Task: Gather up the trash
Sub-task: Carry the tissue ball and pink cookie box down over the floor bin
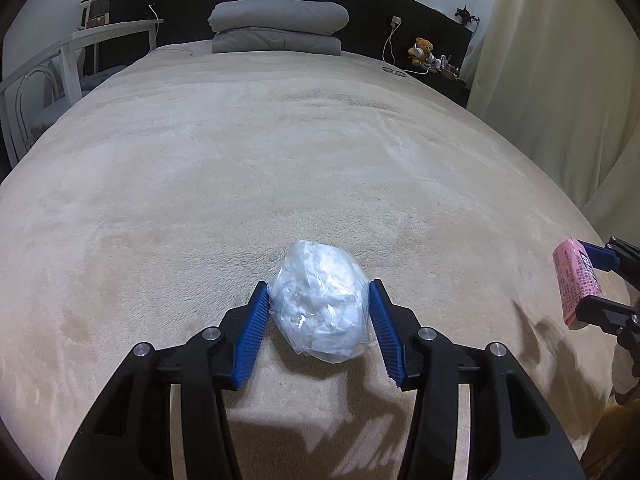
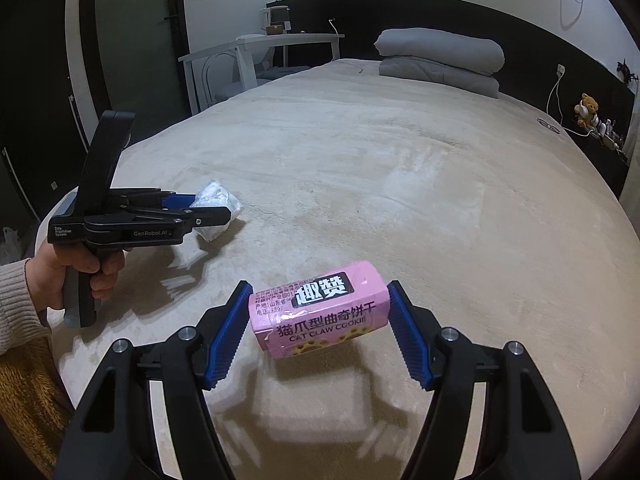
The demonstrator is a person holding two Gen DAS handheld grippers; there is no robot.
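L gripper [image 1: 318,292] round bag [image 1: 320,300], mid-bed [image 1: 280,140]

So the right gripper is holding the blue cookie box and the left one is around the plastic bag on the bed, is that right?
Nearly: the cookie box in the right gripper is pink, not blue, as the right wrist view shows. The left gripper is indeed around the plastic bag on the bed.

The left wrist view looks down along its own hand-held gripper [image 1: 318,294] and up the bed [image 1: 200,168] towards the grey pillow [image 1: 278,16], close over the blanket. The right wrist view sits just beside it, angled slightly leftward. Both share the bed, pillow [image 2: 440,50], headboard [image 1: 420,20] and each other's hand-held gripper.
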